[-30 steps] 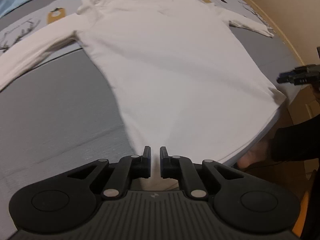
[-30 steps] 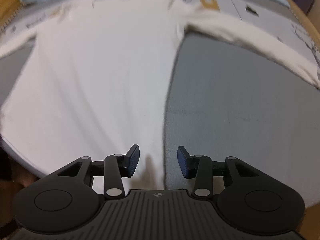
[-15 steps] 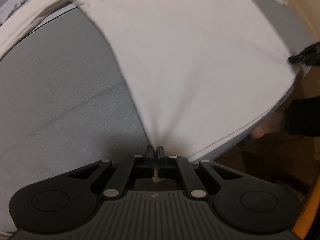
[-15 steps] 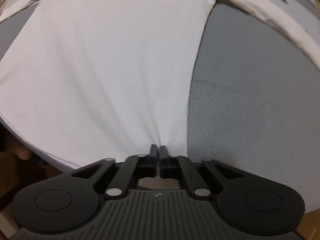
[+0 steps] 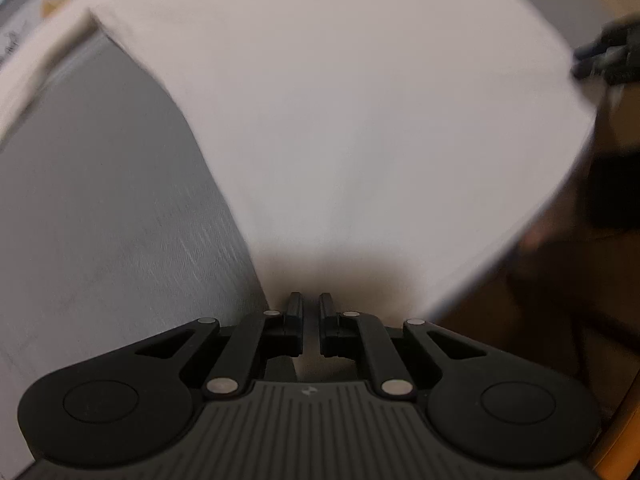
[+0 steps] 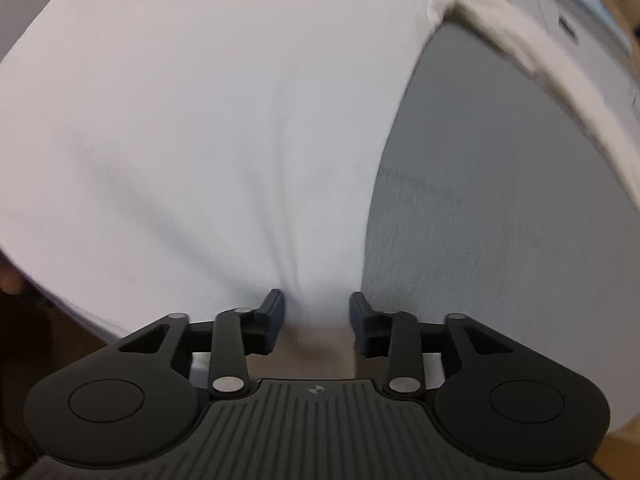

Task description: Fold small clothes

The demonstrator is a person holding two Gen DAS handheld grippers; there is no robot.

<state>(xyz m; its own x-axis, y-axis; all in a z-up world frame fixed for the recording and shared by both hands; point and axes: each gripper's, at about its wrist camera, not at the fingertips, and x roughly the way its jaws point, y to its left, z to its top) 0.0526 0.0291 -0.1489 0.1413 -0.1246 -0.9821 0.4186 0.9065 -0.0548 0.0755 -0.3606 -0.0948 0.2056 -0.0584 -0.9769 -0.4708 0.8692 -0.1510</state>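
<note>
A white long-sleeved shirt (image 5: pixel 340 120) lies flat on a grey bed cover (image 5: pixel 100 200); the picture is blurred. My left gripper (image 5: pixel 311 300) points down at the shirt's near hem corner. Its jaws are opening, a narrow gap shows, and the hem cloth lies between them. In the right wrist view the same shirt (image 6: pixel 200 120) fills the left side. My right gripper (image 6: pixel 316 300) is at the other hem corner, jaws opening and wide apart, with puckered cloth between them and untouched by the pads. The right gripper (image 5: pixel 600 56) also shows at the far right edge.
One sleeve (image 6: pixel 540 60) stretches out across the grey cover (image 6: pixel 500 200); the other sleeve (image 5: pixel 40 68) runs off to the left. A patterned light sheet (image 6: pixel 560 12) lies beyond. The bed edge runs along the hem; past it are dark clothing (image 5: pixel 612 188) and brown floor.
Both grippers came down to the shirt's hem and shut on it half a second ago. Now both sets of jaws have parted again, the right far wider than the left.
</note>
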